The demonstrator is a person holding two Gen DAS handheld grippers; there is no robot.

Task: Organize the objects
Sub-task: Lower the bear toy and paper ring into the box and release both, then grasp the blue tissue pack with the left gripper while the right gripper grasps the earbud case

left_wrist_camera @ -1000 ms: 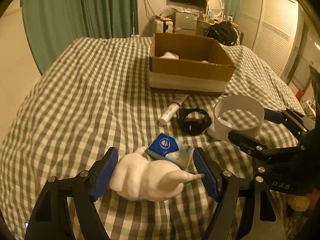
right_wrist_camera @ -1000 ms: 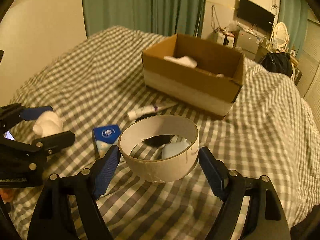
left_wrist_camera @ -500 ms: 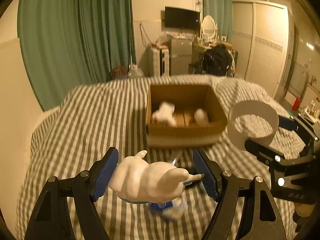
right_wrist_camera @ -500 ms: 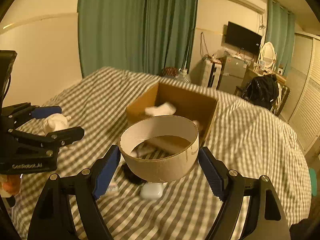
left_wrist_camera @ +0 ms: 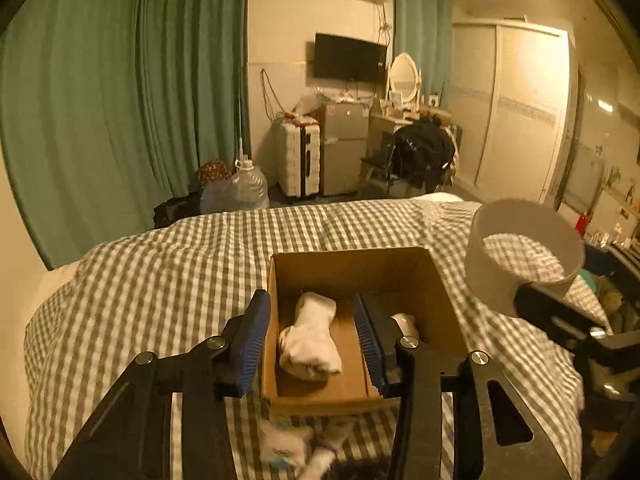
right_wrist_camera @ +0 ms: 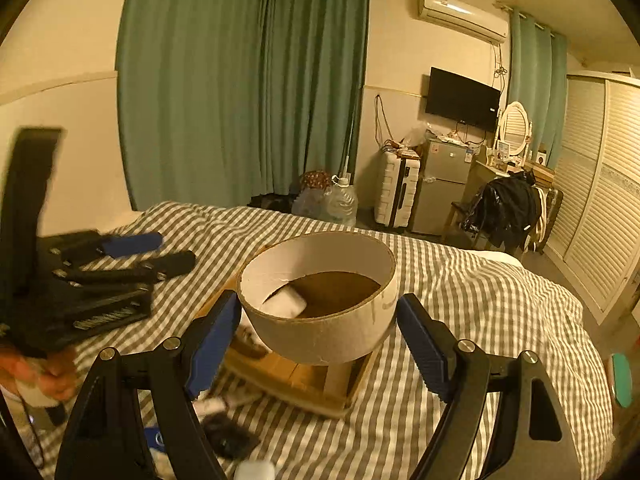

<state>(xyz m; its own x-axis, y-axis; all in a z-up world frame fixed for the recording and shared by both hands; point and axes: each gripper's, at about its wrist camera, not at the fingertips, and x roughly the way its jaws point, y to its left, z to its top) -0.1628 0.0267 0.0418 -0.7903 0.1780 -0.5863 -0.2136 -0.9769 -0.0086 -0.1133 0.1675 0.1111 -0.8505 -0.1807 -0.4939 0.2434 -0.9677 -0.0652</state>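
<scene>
An open cardboard box (left_wrist_camera: 348, 268) (right_wrist_camera: 296, 376) lies on the checked bed, with a white rolled cloth (left_wrist_camera: 310, 336) and a second small white item (left_wrist_camera: 404, 322) inside. My left gripper (left_wrist_camera: 310, 308) (right_wrist_camera: 172, 250) hovers over the box's near side. Its jaws are closing and nothing is between them. No white plush toy shows in either view. My right gripper (right_wrist_camera: 318, 304) (left_wrist_camera: 568, 280) is shut on a wide white cardboard ring (right_wrist_camera: 320, 336) (left_wrist_camera: 488, 280). It holds the ring in the air above the box's right part.
In front of the box lie a blue-and-white tissue pack (right_wrist_camera: 154, 440), a white tube (right_wrist_camera: 216, 402) and a black band (right_wrist_camera: 228, 436), all blurred. Past the bed's far edge stand water jugs (left_wrist_camera: 244, 192), a suitcase (left_wrist_camera: 298, 160), a small fridge and a chair with dark clothes.
Both grippers have risen and moved forward to the box. The white plush toy that sat between the left jaws is gone from them, and they stand narrower. The ring stays gripped.
</scene>
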